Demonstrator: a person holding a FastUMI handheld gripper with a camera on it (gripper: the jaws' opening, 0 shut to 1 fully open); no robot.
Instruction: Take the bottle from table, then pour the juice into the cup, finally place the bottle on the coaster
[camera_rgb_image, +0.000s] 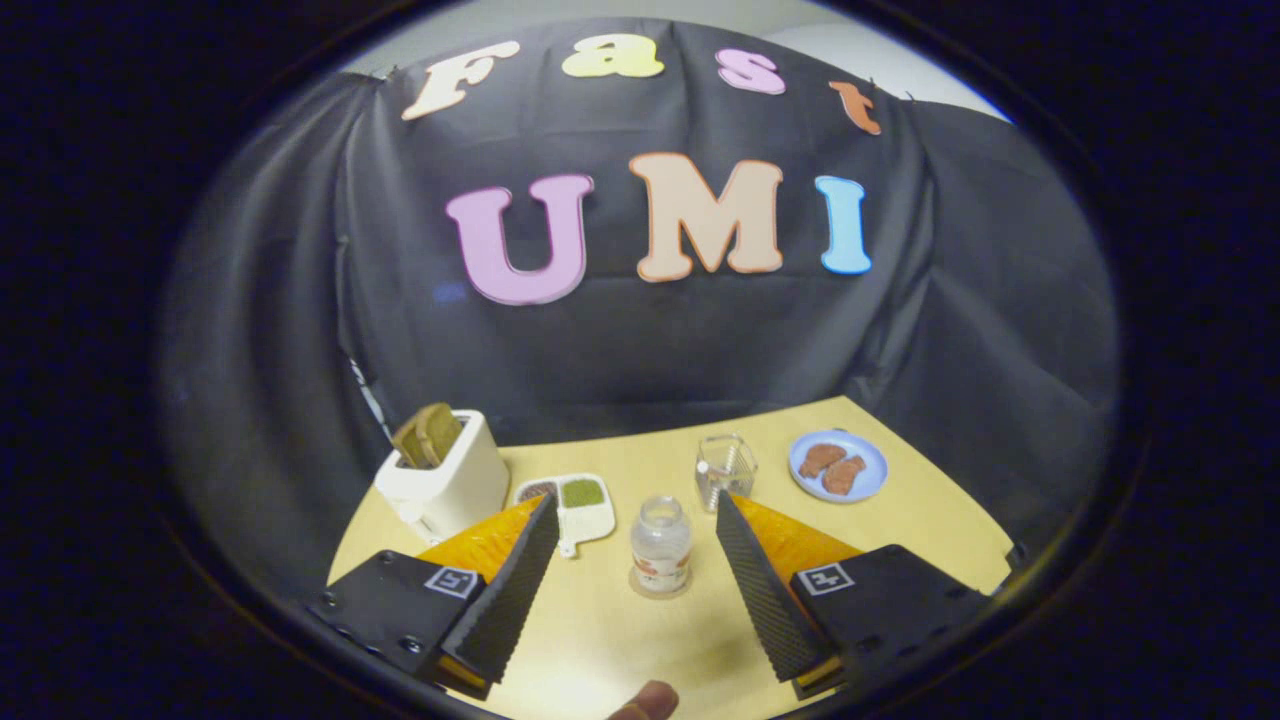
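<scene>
A small clear bottle (660, 546) with an orange-patterned label stands upright on a round coaster (660, 588) on the yellow table (620, 640). It is between and just beyond the fingertips of my gripper (636, 516), untouched by either finger. The gripper is open wide, with nothing between its fingers. A clear glass cup (725, 470) stands beyond the right finger, behind and to the right of the bottle.
A white toaster (445, 478) with bread slices stands at the back left. A small white divided dish (570, 503) lies beside it. A blue plate (838, 465) with brown food sits at the back right. A fingertip (645, 703) of a person shows below the fingers.
</scene>
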